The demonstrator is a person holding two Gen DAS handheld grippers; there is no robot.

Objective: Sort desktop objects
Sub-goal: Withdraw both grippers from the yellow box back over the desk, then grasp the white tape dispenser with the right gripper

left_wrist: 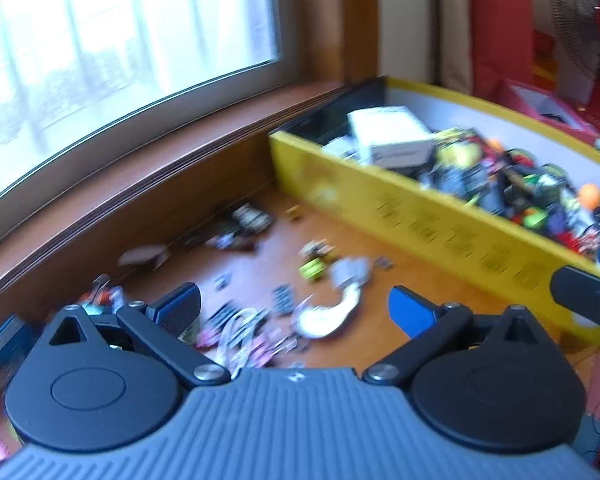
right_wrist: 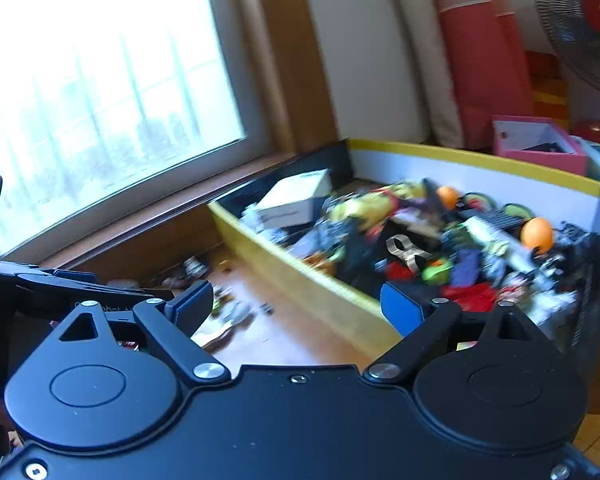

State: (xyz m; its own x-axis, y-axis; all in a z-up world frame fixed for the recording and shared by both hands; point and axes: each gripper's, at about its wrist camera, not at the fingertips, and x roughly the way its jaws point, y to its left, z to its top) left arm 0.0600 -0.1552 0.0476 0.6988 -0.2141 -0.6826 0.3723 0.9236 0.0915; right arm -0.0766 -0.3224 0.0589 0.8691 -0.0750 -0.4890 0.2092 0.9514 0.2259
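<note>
Bright daylight through a large window with a brown wooden sill; beige curtain beside it; red-centred standing fan at far right; orange-brown wooden bench beneath the window

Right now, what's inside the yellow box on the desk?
The yellow box holds a white carton, two orange balls and a heap of blurred colourful bits. Whatever lies beneath the heap is covered.
</note>
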